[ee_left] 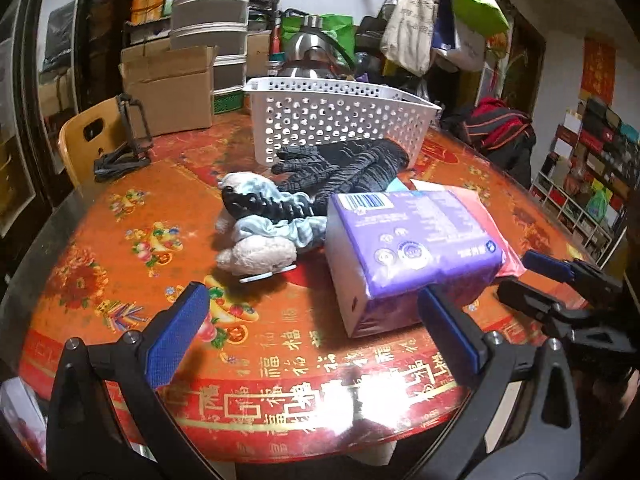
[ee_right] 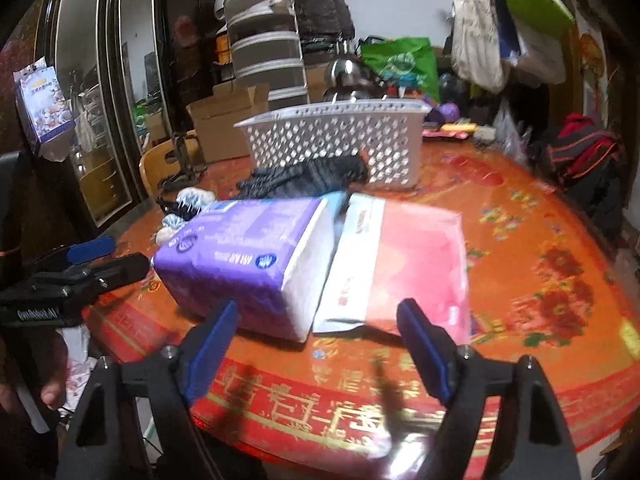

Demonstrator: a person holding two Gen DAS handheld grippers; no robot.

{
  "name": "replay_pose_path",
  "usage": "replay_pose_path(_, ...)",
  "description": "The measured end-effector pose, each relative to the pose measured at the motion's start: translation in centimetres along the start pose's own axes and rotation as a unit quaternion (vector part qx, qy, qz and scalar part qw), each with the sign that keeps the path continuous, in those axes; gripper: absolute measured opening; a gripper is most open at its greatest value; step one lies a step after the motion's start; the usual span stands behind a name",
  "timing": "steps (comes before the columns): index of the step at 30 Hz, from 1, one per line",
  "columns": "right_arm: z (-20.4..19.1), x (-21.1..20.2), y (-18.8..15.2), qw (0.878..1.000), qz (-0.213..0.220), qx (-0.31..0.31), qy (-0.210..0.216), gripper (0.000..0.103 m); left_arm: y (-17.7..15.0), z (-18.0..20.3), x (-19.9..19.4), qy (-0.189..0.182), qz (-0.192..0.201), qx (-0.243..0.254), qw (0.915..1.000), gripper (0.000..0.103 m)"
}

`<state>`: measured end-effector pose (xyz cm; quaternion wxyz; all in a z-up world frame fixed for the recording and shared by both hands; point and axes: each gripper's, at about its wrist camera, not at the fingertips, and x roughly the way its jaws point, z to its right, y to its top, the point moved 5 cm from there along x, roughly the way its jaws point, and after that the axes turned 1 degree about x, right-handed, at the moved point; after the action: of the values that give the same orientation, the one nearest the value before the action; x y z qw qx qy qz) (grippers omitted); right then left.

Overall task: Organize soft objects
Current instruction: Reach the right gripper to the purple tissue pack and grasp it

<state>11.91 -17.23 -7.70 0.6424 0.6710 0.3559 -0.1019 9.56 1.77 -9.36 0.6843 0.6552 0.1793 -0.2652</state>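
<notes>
Two tissue packs lie side by side on the red patterned desk [ee_left: 120, 216], in front of the white basket [ee_left: 336, 120] — the purple pack [ee_left: 412, 236] touching the pink pack [ee_right: 416, 264]. Black gloves [ee_left: 340, 168] rest against the basket's front wall, and just in front of them sit a blue scrunchie [ee_left: 276, 228], a black hair clip [ee_left: 264, 204] and a small plush toy [ee_left: 256, 256]. Left hand-held gripper [ee_left: 312, 332] hovers near the purple pack, jaws wide and empty. Right hand-held gripper [ee_right: 320, 344] — also gaping, holding nothing — faces both packs
</notes>
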Motion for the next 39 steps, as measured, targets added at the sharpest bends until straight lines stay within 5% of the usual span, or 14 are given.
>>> replay_pose_path(6,-0.5,1.8,0.1,0.999,-0.009,-0.003,0.034,0.076,-0.5,1.2,1.8,-0.032,0.001,0.026,0.9992,0.096)
replay_pose_path(8,-0.8,2.3,0.1,0.999,-0.014,-0.011,0.038,0.069,-0.7,1.5,2.5,-0.038,-0.003,0.031,0.9988,0.08)
replay_pose_path(20,-1.7,3.5,0.0,0.994,-0.026,-0.038,0.097,0.045,-2.0,3.5,4.5,-0.113,-0.019,0.047,0.9923,0.048)
replay_pose_path(29,-1.8,3.5,0.2,0.994,-0.025,-0.045,0.095,0.044,-2.1,3.7,4.1,-0.132,-0.019,0.031,0.9905,0.043)
replay_pose_path(39,-3.2,2.0,1.3,0.995,-0.006,-0.083,0.059,0.04,-0.8,3.9,2.1,-0.113,-0.019,0.031,0.9929,0.042)
